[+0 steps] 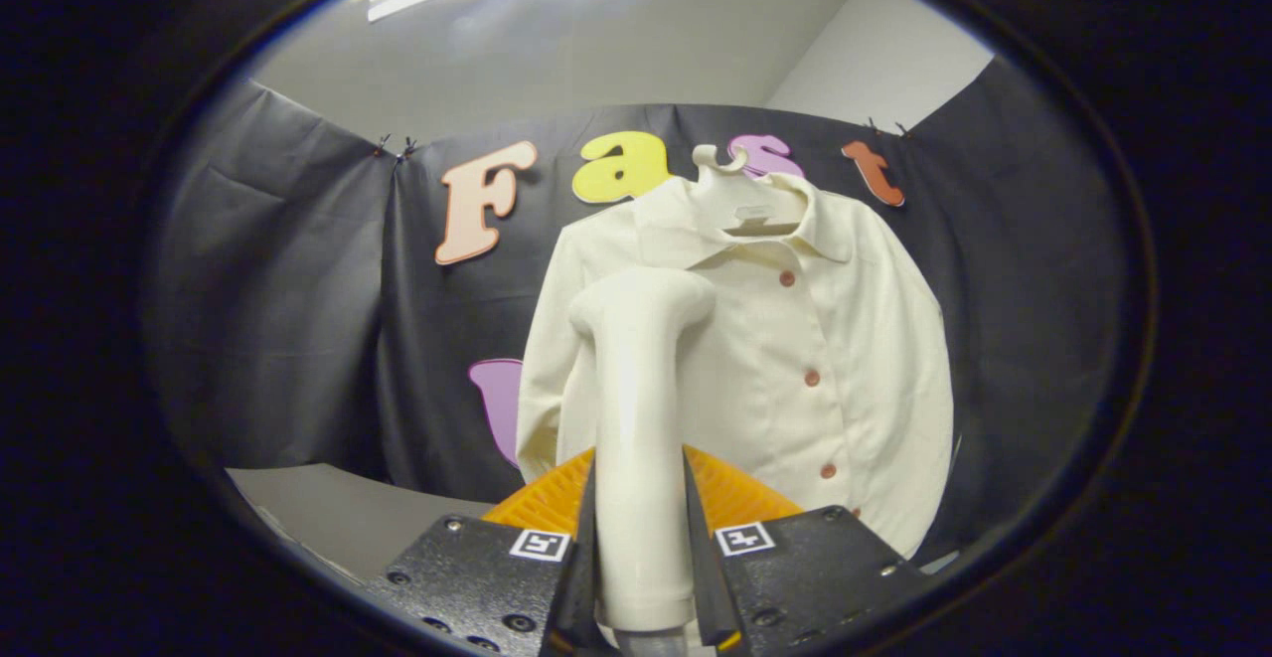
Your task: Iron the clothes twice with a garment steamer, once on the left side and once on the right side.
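Gripper view: tongs (641, 538) clamped on steamer (636, 418) handle, long axis upright, head tipped toward 1 o'clock. Shirt (785, 359) hangs on hanger (730, 185) just beyond, at 1 o'clock from the tongs; head sits over its left half.

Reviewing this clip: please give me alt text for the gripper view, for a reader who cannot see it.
The claw is shut on a cream garment steamer, held upright between its fingers with the head raised toward the left side of a cream buttoned shirt. The shirt hangs on a white hanger against the dark cloth wall; an orange basket sits below it.
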A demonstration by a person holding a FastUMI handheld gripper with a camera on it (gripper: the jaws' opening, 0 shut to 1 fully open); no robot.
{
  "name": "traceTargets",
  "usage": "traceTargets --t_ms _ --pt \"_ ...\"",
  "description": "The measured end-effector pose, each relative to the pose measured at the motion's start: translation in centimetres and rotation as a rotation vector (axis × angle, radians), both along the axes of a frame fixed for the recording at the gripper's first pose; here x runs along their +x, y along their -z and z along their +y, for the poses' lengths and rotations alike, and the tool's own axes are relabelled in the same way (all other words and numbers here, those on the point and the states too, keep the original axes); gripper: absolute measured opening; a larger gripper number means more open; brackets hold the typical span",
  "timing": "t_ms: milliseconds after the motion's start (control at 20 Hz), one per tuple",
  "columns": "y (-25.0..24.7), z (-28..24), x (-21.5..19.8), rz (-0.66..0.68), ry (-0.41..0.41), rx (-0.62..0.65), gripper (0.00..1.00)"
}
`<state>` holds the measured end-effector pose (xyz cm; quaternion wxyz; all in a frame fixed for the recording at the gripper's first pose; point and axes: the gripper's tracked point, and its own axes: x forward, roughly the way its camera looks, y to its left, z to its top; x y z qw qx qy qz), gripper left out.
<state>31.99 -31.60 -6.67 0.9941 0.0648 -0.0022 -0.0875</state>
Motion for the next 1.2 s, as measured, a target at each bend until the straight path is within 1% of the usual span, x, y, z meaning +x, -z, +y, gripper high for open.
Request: traceTargets --t_ms 350,900,1200 --pt "3.3 -0.4 -0.5 0.019 -0.019 0.097 0.39" --pt "9.3 0.1 -3.9 0.078 -0.012 0.198 0.39" --pt "13.8 1.0 -5.6 0.124 -0.008 0.274 0.39"
